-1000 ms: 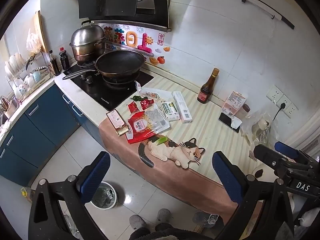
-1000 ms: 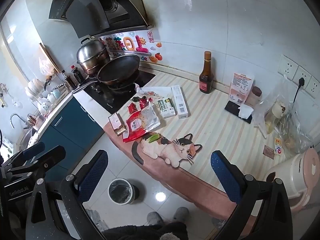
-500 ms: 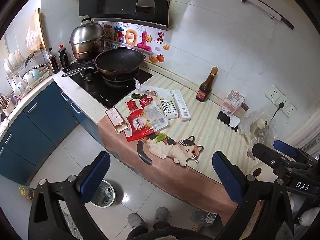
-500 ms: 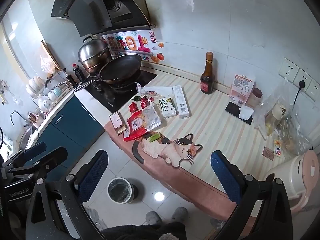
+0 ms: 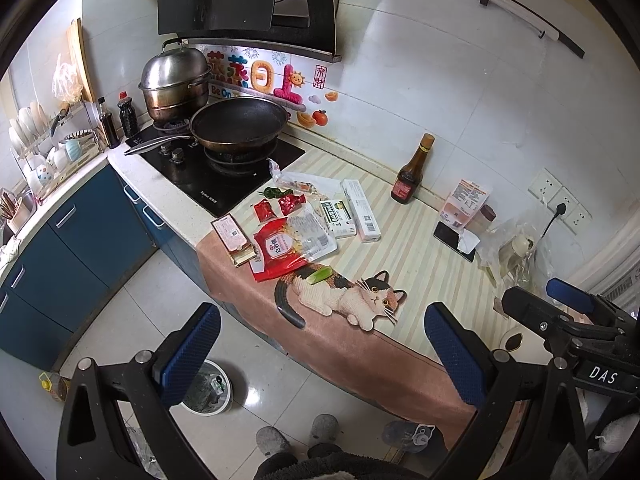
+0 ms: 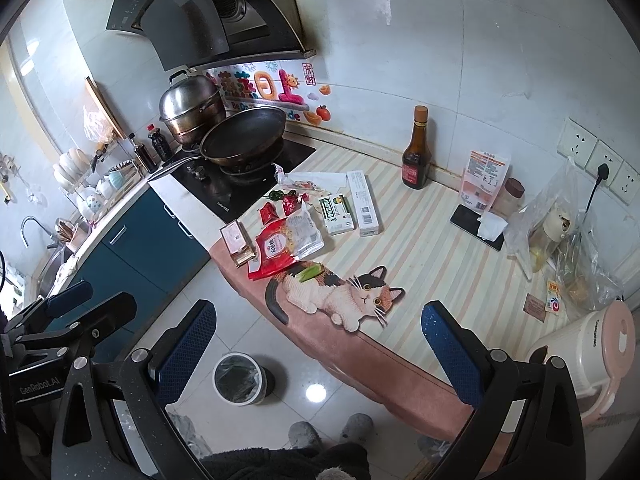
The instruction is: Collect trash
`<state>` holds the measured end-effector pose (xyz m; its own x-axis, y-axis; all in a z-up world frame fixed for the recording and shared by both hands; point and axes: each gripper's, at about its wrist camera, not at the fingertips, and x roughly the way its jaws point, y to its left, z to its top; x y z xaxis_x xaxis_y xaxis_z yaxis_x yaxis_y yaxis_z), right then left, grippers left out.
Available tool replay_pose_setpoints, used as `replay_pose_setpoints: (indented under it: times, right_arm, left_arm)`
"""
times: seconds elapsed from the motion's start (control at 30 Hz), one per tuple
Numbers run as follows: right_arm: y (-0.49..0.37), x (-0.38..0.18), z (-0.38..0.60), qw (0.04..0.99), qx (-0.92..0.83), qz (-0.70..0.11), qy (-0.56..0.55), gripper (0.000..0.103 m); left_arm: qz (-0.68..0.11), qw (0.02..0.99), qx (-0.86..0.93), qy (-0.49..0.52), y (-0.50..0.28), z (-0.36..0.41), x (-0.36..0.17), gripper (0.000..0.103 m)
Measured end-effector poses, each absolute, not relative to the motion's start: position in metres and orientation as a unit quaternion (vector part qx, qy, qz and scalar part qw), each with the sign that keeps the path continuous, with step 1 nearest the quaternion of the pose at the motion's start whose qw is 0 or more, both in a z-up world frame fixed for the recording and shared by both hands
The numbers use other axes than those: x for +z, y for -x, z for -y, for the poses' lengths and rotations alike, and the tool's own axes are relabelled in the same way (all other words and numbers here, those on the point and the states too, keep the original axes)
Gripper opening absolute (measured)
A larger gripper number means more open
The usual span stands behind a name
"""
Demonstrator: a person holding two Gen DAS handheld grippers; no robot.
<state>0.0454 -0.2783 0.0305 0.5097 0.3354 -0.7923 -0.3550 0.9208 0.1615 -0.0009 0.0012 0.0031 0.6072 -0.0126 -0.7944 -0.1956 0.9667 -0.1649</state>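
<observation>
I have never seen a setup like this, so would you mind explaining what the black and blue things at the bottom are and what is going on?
They are two hand-held grippers, each with a fisheye camera looking along its blue-padded fingers. One picture comes from the left gripper, the other from the right gripper. Both are open and hold nothing, raised above the kitchen counter. On it lie wrappers to collect: a red packet, small red sachets and two white boxes, beside a brown bottle and a phone. A lined bin stands on the floor below.
</observation>
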Motion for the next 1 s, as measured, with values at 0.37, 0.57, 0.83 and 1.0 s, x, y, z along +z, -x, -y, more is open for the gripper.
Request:
replay_pose_setpoints:
  times: [0.37, 0.57, 0.83, 1.0]
  right_arm:
    - [-0.039, 0.039, 0.277, 0.87, 0.199, -0.451, 0.011, 0.103]
    - [-0.038, 0.039, 0.276, 0.871, 0.2, -0.449, 0.013, 0.103]
    - [-0.037, 0.044, 0.275, 0.871, 0.201, -0.448, 0.014, 0.103]
    - [-0.036, 0.045, 0.274, 0.871, 0.201, -0.448, 0.014, 0.103]
  left_arm:
    - [-0.439, 0.889, 0.052, 0.118, 0.001, -0.001, 0.004, 0.103]
    - [-0.438, 0.89, 0.052, 0.117, 0.001, -0.001, 0.004, 0.103]
    - [-0.437, 0.89, 0.052, 0.117, 0.005, -0.002, 0.006, 0.103]
    - [-0.437, 0.89, 0.052, 0.117, 0.005, -0.001, 0.006, 0.103]
